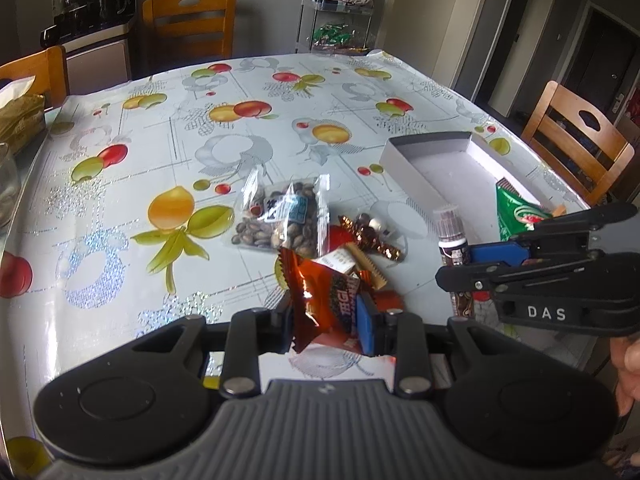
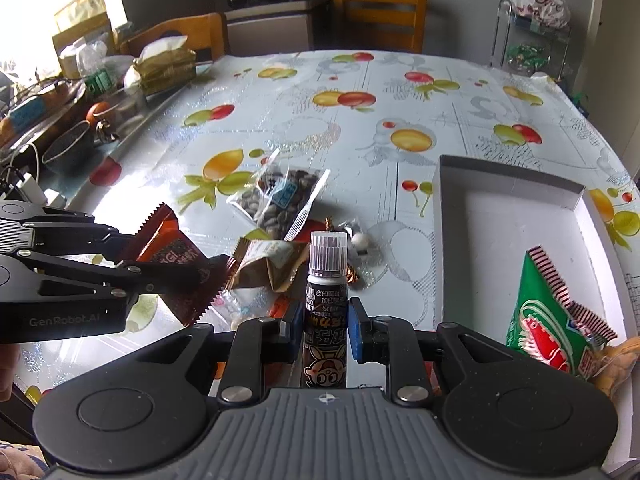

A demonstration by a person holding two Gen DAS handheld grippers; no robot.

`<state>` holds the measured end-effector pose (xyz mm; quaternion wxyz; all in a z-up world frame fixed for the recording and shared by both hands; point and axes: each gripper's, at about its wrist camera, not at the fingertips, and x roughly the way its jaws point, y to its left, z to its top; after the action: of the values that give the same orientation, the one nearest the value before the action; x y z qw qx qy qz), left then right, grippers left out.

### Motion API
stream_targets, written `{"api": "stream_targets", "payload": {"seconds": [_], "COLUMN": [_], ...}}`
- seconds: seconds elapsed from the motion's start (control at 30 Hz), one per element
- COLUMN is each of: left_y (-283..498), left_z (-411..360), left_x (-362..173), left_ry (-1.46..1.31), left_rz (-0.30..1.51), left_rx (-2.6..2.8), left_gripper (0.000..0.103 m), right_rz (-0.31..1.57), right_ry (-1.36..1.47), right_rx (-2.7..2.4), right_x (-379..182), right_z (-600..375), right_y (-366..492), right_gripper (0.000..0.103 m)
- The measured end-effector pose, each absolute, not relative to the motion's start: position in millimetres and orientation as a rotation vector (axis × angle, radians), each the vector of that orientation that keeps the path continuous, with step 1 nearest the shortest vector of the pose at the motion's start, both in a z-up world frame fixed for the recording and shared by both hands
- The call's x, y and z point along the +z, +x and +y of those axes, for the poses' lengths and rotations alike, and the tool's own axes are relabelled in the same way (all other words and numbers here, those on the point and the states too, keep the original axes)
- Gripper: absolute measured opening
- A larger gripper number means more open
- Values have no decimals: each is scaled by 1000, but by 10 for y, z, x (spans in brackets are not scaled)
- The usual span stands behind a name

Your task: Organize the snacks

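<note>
My left gripper (image 1: 330,318) is shut on an orange-brown snack packet (image 1: 320,300) and holds it above the table; the packet also shows in the right wrist view (image 2: 172,264). My right gripper (image 2: 325,330) is shut on a small dark bottle with a clear ribbed cap (image 2: 326,300), held upright; the bottle also shows in the left wrist view (image 1: 452,236). A clear bag of seeds (image 1: 280,216) (image 2: 276,198), a brown wrapper (image 2: 268,264) and small wrapped candies (image 1: 372,236) lie in a pile between the grippers. A green packet (image 2: 548,320) lies in the white box (image 2: 440,240).
The white box (image 1: 404,160) sits at the right of the fruit-print table (image 1: 160,140). Wooden chairs (image 1: 576,140) stand around it. Bowls, bags and clutter (image 2: 80,92) crowd the left side. A wire cart with bagged sweets (image 1: 340,20) stands behind.
</note>
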<state>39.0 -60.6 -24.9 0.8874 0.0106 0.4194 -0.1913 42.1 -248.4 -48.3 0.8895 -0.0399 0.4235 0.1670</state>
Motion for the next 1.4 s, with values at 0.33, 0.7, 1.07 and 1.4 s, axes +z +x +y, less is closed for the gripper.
{"api": "stream_targets", "payload": {"seconds": [0.33, 0.7, 1.07, 1.4], "left_y": [425, 447, 481, 522], "left_z": [-721, -796, -876, -994], "left_x": [-174, -128, -80, -57], "left_ry": [23, 26, 35, 47], "left_rz": [857, 851, 845, 845], "left_rx": [-417, -425, -438, -450], "left_gripper": [28, 28, 28, 28], "right_rz": [858, 845, 831, 817], "right_ry": [-77, -71, -71, -61], "right_rx": [338, 334, 331, 321], "right_x": [-384, -332, -268, -191], "right_z": [-2560, -2604, -2659, -2766], "right_y": [413, 409, 424, 431], "right_gripper": [25, 25, 25, 25]}}
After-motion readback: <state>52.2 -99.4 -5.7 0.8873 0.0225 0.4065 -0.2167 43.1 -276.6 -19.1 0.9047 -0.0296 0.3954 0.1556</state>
